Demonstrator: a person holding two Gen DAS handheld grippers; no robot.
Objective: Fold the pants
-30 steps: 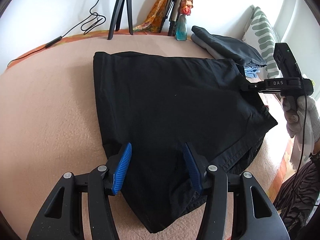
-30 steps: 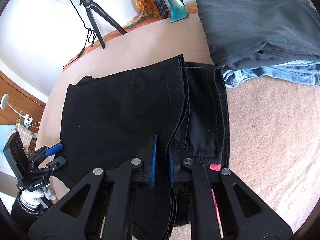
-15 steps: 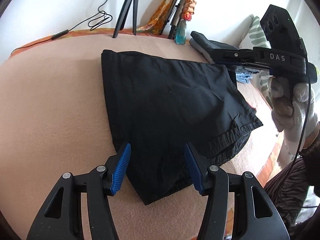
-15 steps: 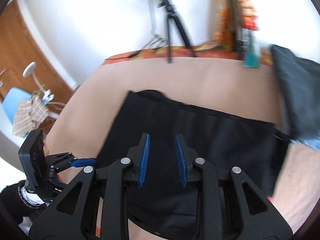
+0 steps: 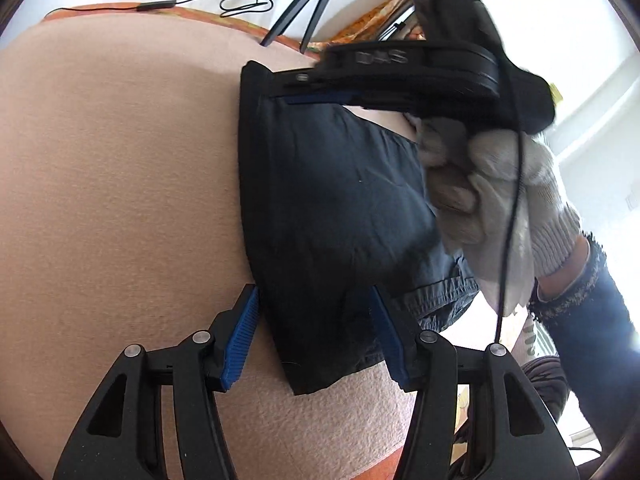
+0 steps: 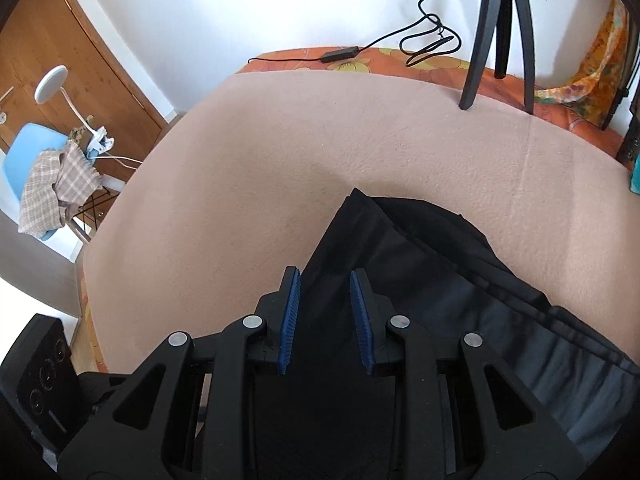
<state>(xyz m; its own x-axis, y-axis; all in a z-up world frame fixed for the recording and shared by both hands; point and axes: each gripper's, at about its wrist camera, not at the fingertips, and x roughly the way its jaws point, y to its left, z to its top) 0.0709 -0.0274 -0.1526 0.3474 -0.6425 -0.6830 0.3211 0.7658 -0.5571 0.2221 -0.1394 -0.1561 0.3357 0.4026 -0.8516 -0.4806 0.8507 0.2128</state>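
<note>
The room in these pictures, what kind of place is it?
Probably a room in a home, set up for filming. The black pants lie on a pink blanket, with a tripod behind and a wooden wardrobe and blue chair at the side.

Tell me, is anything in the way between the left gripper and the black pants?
Nothing visible is. The left gripper is open, its blue pads astride the near corner of the folded black fabric pants on the pink blanket. The right gripper, in a white-gloved hand, is over the far edge.
</note>
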